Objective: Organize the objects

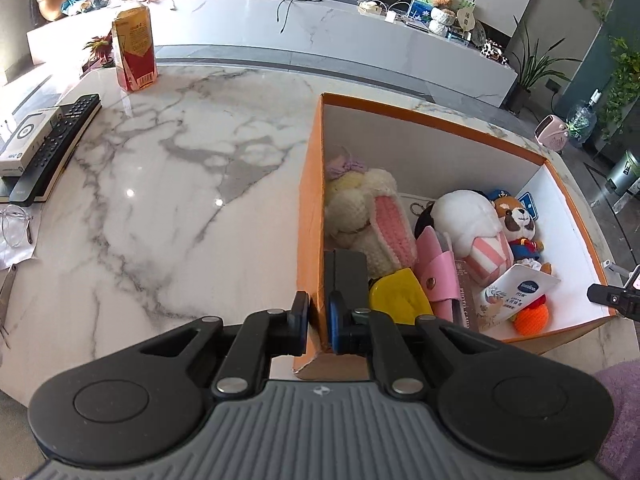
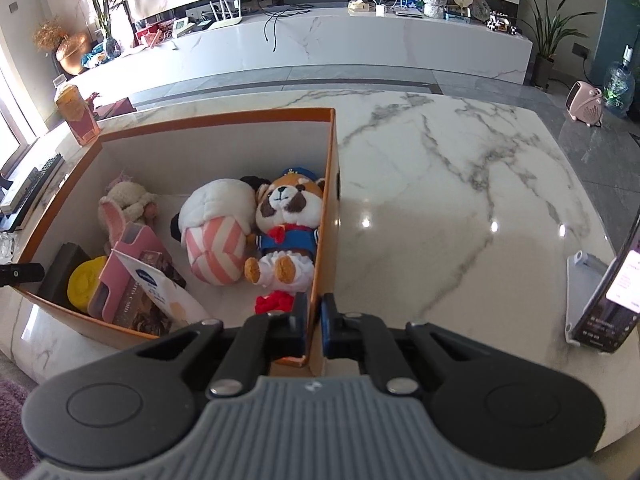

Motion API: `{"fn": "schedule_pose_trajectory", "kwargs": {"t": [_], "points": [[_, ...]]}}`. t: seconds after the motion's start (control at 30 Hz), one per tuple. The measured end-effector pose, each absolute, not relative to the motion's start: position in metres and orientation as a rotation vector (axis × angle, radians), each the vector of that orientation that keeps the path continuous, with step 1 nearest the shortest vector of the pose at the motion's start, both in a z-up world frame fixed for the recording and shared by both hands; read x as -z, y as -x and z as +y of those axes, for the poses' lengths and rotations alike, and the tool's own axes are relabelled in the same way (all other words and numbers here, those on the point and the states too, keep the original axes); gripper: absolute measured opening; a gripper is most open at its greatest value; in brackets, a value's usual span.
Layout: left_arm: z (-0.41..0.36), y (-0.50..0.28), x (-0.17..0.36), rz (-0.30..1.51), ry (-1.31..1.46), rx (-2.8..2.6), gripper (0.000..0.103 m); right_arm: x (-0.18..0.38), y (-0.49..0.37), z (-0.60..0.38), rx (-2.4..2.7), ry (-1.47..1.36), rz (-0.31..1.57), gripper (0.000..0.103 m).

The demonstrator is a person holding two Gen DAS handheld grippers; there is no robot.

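An orange cardboard box (image 1: 310, 216) with white inner walls stands on the marble table. My left gripper (image 1: 319, 314) is shut on the box's left wall near its front corner. My right gripper (image 2: 315, 320) is shut on the box's right wall (image 2: 330, 208) at the near end. Inside lie a cream knitted bunny (image 1: 360, 208), a white plush with a pink striped base (image 2: 214, 236), a red panda plush in a sailor suit (image 2: 286, 224), a pink case (image 1: 438, 280), a yellow object (image 1: 396, 298), a white tube (image 1: 516, 286) and an orange ball (image 1: 532, 316).
On the table's left lie a black remote (image 1: 54, 148), a white device (image 1: 24, 140), eyeglasses (image 1: 16, 224) and a red-and-gold carton (image 1: 134, 48). A phone on a stand (image 2: 604, 296) sits at the table's right edge. A long white cabinet (image 2: 320, 44) runs behind.
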State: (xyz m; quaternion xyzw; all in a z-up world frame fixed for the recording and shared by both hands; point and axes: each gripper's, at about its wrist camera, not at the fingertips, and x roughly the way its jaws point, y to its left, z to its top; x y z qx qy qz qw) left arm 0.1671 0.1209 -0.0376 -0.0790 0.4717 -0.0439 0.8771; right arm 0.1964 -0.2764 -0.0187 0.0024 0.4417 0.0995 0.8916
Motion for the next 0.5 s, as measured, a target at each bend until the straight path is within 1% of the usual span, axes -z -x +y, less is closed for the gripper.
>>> {"fn": "schedule_pose_trajectory", "kwargs": {"t": [0.13, 0.17, 0.23, 0.27, 0.3, 0.33, 0.37, 0.4, 0.43, 0.47, 0.5], "points": [[0.12, -0.156, 0.031, 0.943, 0.175, 0.079, 0.019, 0.016, -0.186, -0.279, -0.2, -0.017, 0.885, 0.007], [0.118, -0.151, 0.026, 0.922, 0.162, 0.063, 0.021, 0.013, -0.183, -0.279, -0.198, -0.023, 0.87, 0.009], [0.11, -0.137, 0.012, 0.861, 0.127, 0.042, 0.032, 0.0, -0.17, -0.279, -0.196, -0.033, 0.824, 0.014], [0.105, -0.129, 0.004, 0.826, 0.113, 0.036, 0.034, -0.006, -0.162, -0.277, -0.2, -0.035, 0.799, 0.014], [0.099, -0.12, -0.005, 0.782, 0.1, 0.035, 0.041, -0.012, -0.156, -0.276, -0.205, -0.036, 0.781, 0.015], [0.092, -0.112, -0.012, 0.738, 0.087, 0.041, 0.049, -0.019, -0.146, -0.273, -0.209, -0.038, 0.755, 0.017], [0.084, -0.102, -0.022, 0.689, 0.077, 0.059, 0.055, -0.025, -0.139, -0.271, -0.213, -0.04, 0.734, 0.026], [0.077, -0.094, -0.03, 0.651, 0.071, 0.076, 0.066, -0.032, -0.13, -0.267, -0.22, -0.043, 0.705, 0.035], [0.07, -0.086, -0.036, 0.62, 0.067, 0.092, 0.074, -0.037, -0.122, -0.264, -0.23, -0.046, 0.68, 0.039], [0.064, -0.079, -0.042, 0.593, 0.065, 0.105, 0.078, -0.044, -0.112, -0.26, -0.244, -0.049, 0.652, 0.045], [0.059, -0.072, -0.046, 0.573, 0.063, 0.112, 0.086, -0.049, -0.104, -0.256, -0.255, -0.05, 0.63, 0.049]]}}
